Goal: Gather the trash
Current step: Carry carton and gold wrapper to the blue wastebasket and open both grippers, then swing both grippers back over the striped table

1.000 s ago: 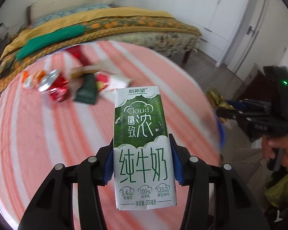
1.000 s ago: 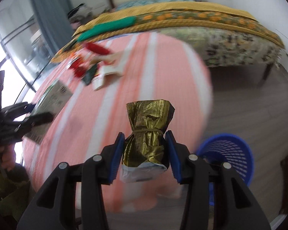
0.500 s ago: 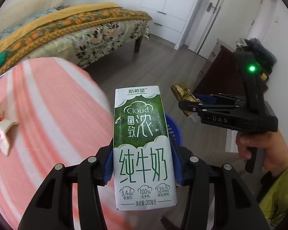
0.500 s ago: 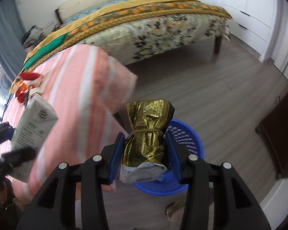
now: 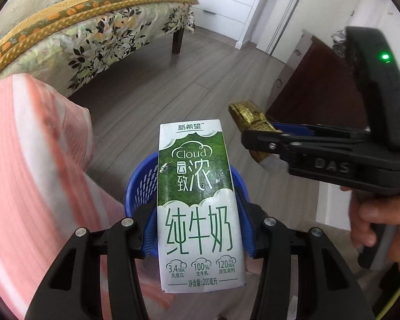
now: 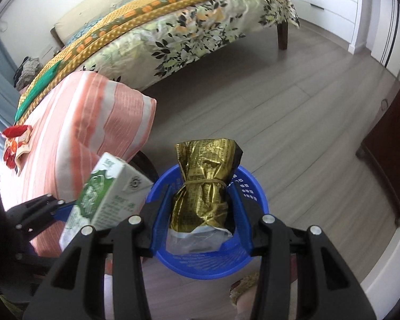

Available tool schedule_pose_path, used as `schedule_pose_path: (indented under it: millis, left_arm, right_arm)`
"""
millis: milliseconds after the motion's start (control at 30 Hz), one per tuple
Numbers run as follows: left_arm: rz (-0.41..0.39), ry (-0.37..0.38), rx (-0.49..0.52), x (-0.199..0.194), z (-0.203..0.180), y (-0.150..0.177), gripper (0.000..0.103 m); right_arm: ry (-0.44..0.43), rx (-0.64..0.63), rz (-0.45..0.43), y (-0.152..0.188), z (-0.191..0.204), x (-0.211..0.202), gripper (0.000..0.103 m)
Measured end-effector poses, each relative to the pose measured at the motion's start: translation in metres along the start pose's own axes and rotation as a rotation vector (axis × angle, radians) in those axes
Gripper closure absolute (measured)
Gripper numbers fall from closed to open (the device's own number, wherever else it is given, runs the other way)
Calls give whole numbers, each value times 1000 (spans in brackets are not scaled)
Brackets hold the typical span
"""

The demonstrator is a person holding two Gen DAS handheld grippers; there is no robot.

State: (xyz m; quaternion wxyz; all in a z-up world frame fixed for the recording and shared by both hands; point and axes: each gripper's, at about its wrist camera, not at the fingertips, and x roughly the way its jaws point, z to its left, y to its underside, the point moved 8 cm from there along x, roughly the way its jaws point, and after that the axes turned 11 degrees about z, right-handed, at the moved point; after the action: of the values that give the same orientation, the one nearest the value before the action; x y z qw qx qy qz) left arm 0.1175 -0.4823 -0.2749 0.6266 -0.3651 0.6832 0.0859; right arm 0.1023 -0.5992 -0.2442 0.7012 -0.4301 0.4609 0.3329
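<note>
My left tool [image 5: 197, 229] grips a green milk carton [image 5: 197, 200] above the blue basket [image 6: 250, 184]. My right tool [image 6: 202, 210], jaws opening, has a gold foil packet [image 6: 202, 186] between its pads over the same basket.

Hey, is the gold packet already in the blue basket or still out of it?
Still out. The gold packet sits between the blue pads of the right claw, whose jaws are opening, above the blue basket.
</note>
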Motion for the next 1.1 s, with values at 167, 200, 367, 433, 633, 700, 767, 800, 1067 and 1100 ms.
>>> schedule_pose_path:
  millis: [167,200,367,433,633,700,767,800,1067,1100]
  left_arm:
    - [-6,-66,-17,17,11,-13,23]
    - [-13,-68,-19,14,11,-13,22]
    - [-86,-58,-5,-27,6,-5,11]
    - [-120,-69,15,-48,4,1,10]
    - [-192,-174,27,-106,29,45,6]
    - [-196,-207,-5,-120,50,69,6]
    - [-189,-248,-60,-132,78,99,6]
    - [-183,-265,-84,-136,89,111,6]
    - [-136,-413,-319,-184,202,216,6]
    - [-136,-423,-351,-192,217,228,6]
  right_arm:
    - [-19,50,-16,-5,-15,2,32]
    - [-21,57,-22,-6,-17,-1,32]
    - [35,62,-103,-9,-24,-23,22]
    - [53,61,-131,-7,-21,-30,18]
    - [101,-5,-242,-4,18,-49,13]
    - [108,-52,-272,-3,42,-53,13]
    - [106,-102,-306,-1,69,-55,13]
    - [102,-128,-314,0,83,-55,13]
    - [-8,-427,-257,39,245,-19,13]
    - [-20,-460,-241,45,265,-13,13]
